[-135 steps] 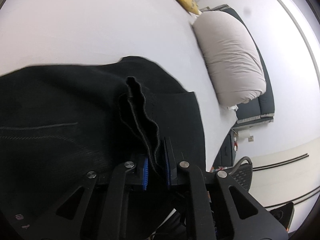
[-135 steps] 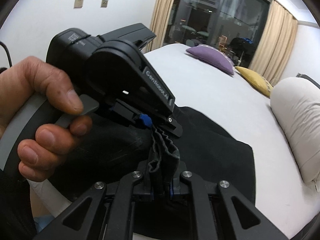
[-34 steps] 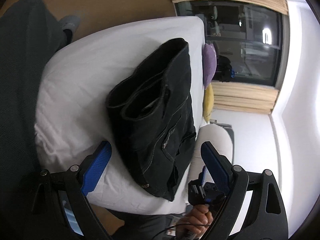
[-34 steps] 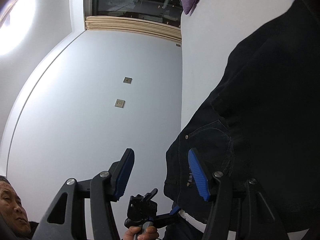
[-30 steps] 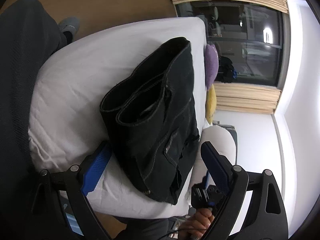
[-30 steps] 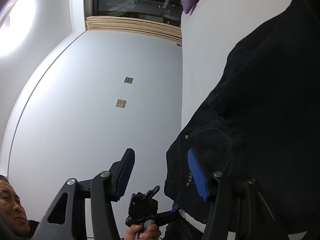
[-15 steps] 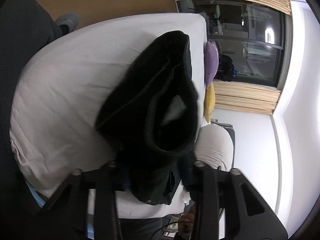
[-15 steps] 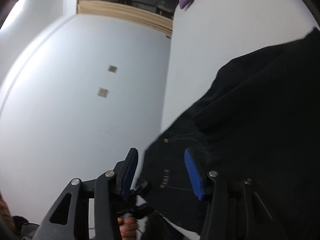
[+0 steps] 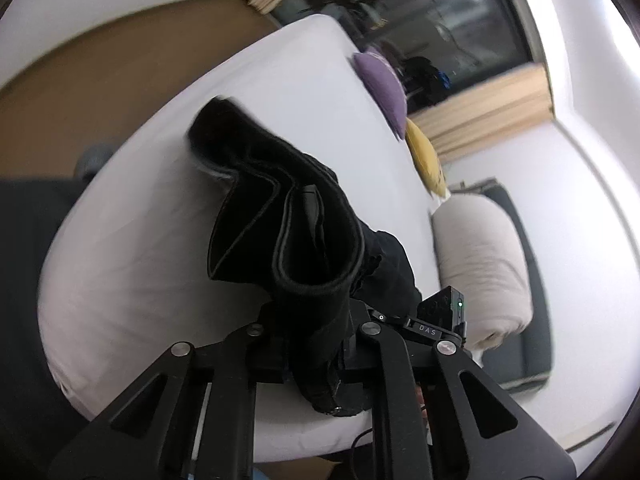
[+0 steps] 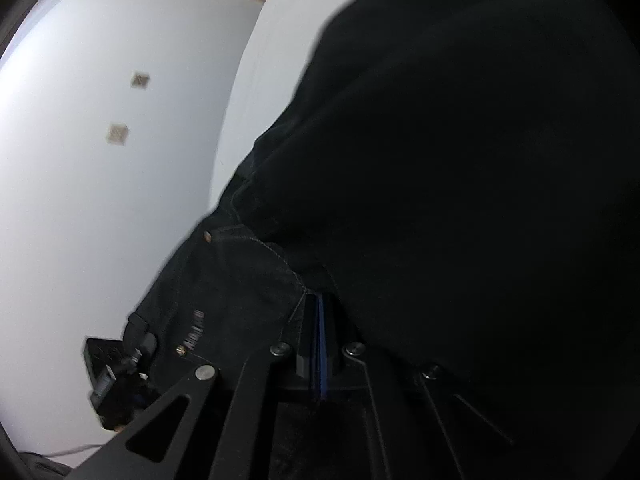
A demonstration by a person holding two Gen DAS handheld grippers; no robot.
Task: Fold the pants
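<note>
The black pants [image 9: 288, 216] lie folded in a thick bundle on the white bed [image 9: 152, 240]. My left gripper [image 9: 314, 344] is shut on the near end of the bundle, where the layered hems stand up between the fingers. In the right wrist view the pants [image 10: 460, 160] fill most of the frame, with a riveted pocket at lower left. My right gripper [image 10: 318, 344] is shut on the pants' edge; its blue pads are pressed together under the cloth. The right gripper's body [image 9: 440, 320] shows just past the bundle.
A purple cushion [image 9: 380, 84] and a yellow cushion [image 9: 424, 156] lie at the far end of the bed. A big grey-white pillow [image 9: 480, 264] lies on a dark bench to the right. A dark window and beige curtains stand behind. Brown floor lies to the left.
Both grippers were open beside the folded bundle a second ago. They have closed on it, left on the hem end, right on the pocket edge. The bundle's near end has lifted slightly.
</note>
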